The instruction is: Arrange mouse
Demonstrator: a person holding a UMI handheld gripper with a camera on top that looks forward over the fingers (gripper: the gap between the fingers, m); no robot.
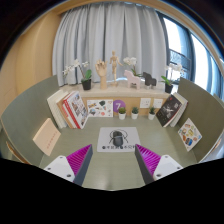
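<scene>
- Jaws are seen released, standing wide apart with nothing held; the magenta pads (78,158) are empty on both sides.
- Mouse (112,137), dark and small, is noted at 12 o'clock from the jaws, just ahead of them. It rests on a grey mouse mat (128,133) on the surface (155,135) and is not yet between the pads.
- Risk: a nudge instead of a grasp. If the approach is made off-centre, the mouse could be struck by one fingertip and slid or spun across the mat.
- Risk: the mat being caught. If the jaws are brought in too low, the near edge of the mat could be snagged and dragged along with the mouse.
- Risk: slip on closing. A rounded, smooth shell is judged likely; if it is pinched high on its curve, it could be squeezed out forward.
- Risk: overshoot. A row of small pots (123,113) is set at 12 o'clock just beyond the mat, and one could be toppled if the mouse is pushed onward.
- Risk: side contact. Leaning books (70,108) stand at 10 o'clock of the mouse and another book (170,108) at 2 o'clock. Either could be clipped by a wide swing.
- Whether a cable is attached to the mouse cannot be told; a hidden cable could resist repositioning.
</scene>
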